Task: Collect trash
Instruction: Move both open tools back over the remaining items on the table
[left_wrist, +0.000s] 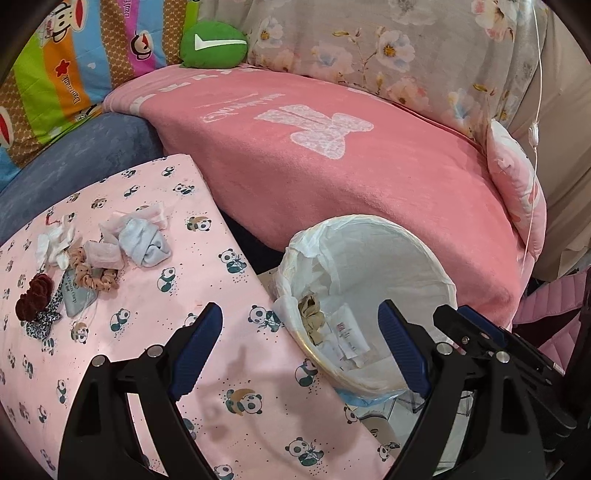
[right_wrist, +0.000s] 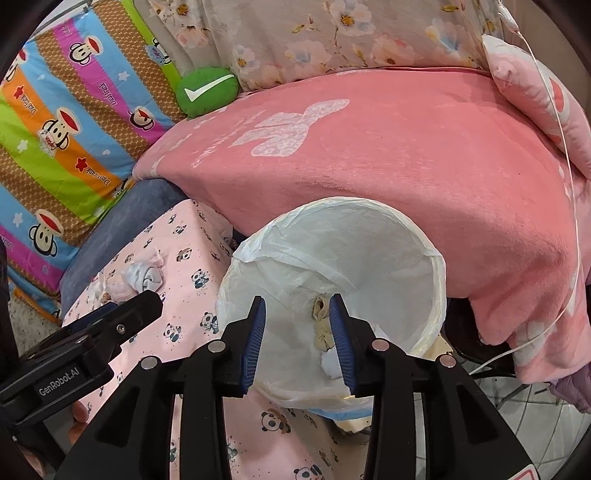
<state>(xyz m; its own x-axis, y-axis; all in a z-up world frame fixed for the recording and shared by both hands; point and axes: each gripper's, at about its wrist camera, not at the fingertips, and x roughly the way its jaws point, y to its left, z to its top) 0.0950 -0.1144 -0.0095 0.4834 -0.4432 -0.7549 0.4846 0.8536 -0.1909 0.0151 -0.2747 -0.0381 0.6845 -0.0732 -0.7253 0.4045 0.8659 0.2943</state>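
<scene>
Right gripper (right_wrist: 297, 332) hangs released and empty over the lined bin (right_wrist: 439, 280); left gripper (left_wrist: 299, 350), also released, should approach the crumpled tissues (left_wrist: 55, 243) squarely, pinching only 1 wad

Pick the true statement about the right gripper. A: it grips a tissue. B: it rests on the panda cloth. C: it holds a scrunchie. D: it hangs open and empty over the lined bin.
D: the right gripper has its fingers spread with nothing between them, above the bin.
</scene>
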